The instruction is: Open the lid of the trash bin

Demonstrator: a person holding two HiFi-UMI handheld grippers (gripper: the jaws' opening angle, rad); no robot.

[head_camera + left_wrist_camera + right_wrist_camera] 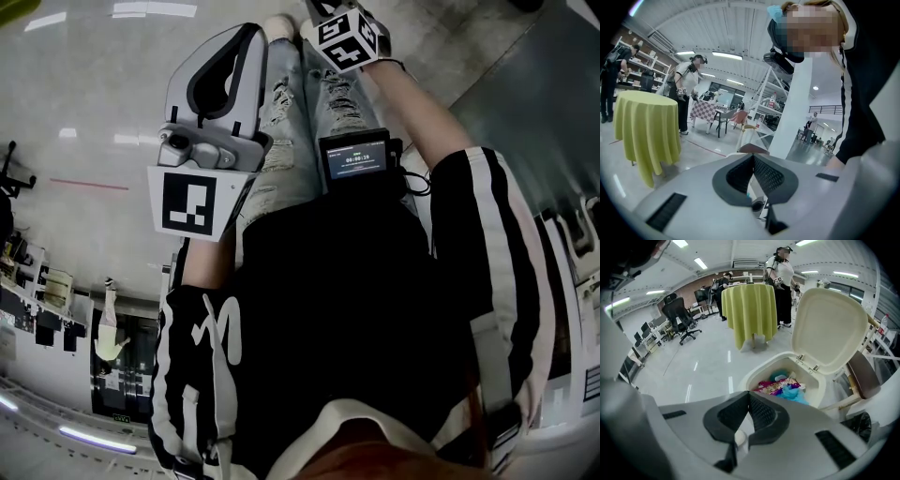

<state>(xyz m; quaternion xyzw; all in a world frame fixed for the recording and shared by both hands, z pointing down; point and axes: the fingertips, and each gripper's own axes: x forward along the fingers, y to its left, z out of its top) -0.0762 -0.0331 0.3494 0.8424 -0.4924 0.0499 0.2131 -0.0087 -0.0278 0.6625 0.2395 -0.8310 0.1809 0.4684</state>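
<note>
**Both grippers closed and empty, bin lid standing open**

You are holding the left gripper (753, 158) with its 2 jaws pressed together, tip to tip, and nothing is sitting between them. The right gripper (749, 395) is showing the same: its jaws are meeting at the tips and pinching nothing. In the head view, both grippers are hanging in front of your legs. The left one is lying nearer your waist, and the right one's marker cube is showing at the top edge. A small screen device (355, 157) is sitting at your waist between them.

Just past the right gripper's jaws, the trash bin (749, 377) is standing on the pale floor (708, 362), apart from the gripper. Its lid (829, 326) is standing upright on the hinges at the back rim, leaving the mouth wide open. Colourful wrappers (780, 386) are lying inside beside something blue.

Behind the bin, a round draped table (750, 310) in yellow-green cloth is standing, with 1 person (782, 273) behind it. A black office chair (677, 315) is standing well off to the side.

The left gripper is pointing toward a white column (794, 117).
</note>
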